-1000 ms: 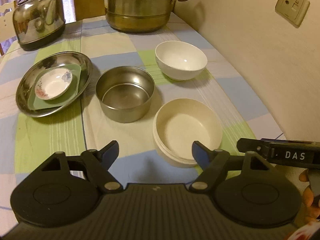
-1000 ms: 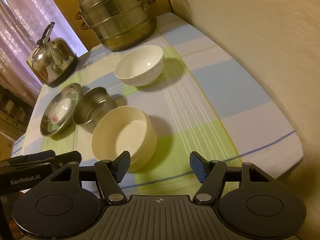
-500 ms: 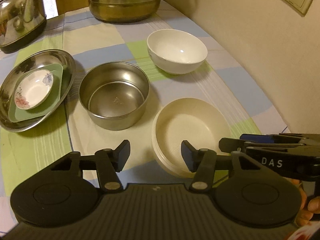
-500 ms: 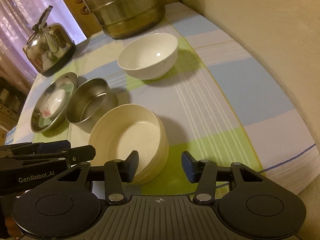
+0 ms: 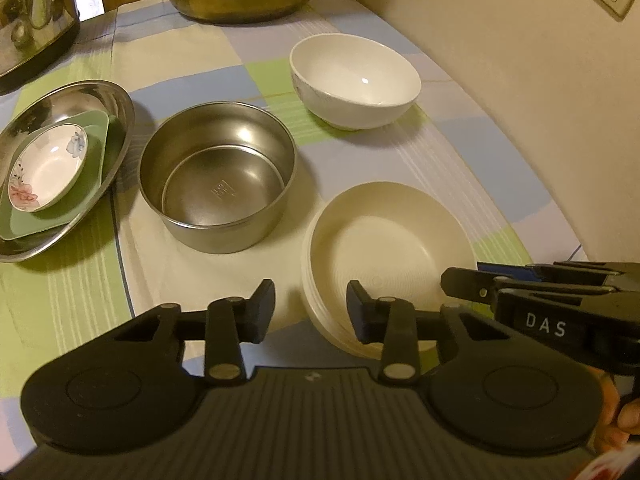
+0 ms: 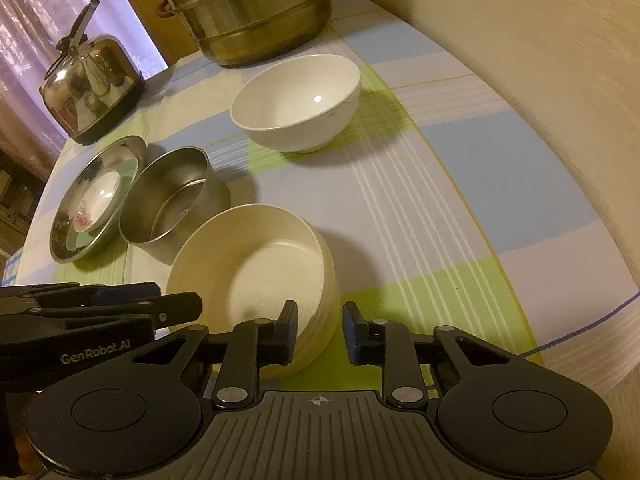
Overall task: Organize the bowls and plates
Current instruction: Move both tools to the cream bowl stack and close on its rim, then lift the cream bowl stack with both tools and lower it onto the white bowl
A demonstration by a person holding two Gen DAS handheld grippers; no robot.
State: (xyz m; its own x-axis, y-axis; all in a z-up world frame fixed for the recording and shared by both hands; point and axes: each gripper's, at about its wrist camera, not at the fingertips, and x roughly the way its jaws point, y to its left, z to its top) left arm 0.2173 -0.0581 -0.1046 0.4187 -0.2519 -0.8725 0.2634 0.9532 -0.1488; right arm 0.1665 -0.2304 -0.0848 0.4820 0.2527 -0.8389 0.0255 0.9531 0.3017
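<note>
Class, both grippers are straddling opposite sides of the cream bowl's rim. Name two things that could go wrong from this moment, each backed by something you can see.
1. The left gripper and right gripper are closing on thin stretches of the cream bowl rim; neither pad pair looks seated yet, so the bowl might tip or slip when lifted.
2. The steel bowl sits close beside it; a sideways nudge could knock them together.
</note>
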